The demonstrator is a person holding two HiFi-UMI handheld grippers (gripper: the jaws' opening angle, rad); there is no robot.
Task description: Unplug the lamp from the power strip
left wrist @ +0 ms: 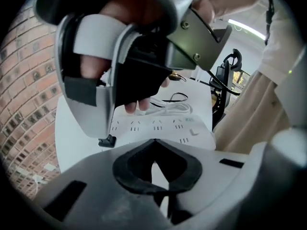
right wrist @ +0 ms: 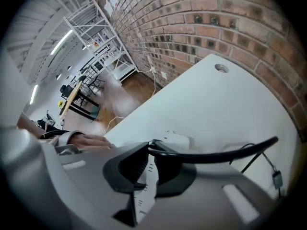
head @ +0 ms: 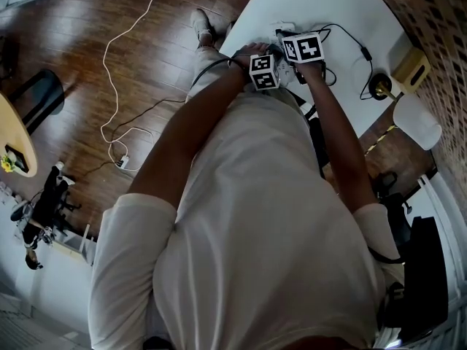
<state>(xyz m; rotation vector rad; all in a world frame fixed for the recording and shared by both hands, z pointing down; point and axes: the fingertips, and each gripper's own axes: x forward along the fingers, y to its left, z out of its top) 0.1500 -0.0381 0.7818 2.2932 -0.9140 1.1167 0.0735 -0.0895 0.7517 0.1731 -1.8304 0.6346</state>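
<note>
The white power strip (left wrist: pixel 158 126) lies on the white table (right wrist: pixel 225 109). My right gripper (right wrist: pixel 149 150) reaches down to the strip's left end and is shut on the lamp's small black plug (left wrist: pixel 107 141). The plug's black cable (right wrist: pixel 216 155) trails off to the right over the jaws. My left gripper (left wrist: pixel 154 163) is shut with nothing in it, low at the strip's near edge. In the head view both marker cubes sit close together over the strip (head: pixel 281 29). The lamp (head: pixel 417 119), with a white shade and dark base, stands at the table's right end.
A brick wall (right wrist: pixel 201 28) runs along the table's far side. A wooden box (head: pixel 410 68) stands near the lamp, and a coiled white cable (left wrist: pixel 168 109) lies behind the strip. A white cord (head: pixel 124 86) snakes over the wooden floor.
</note>
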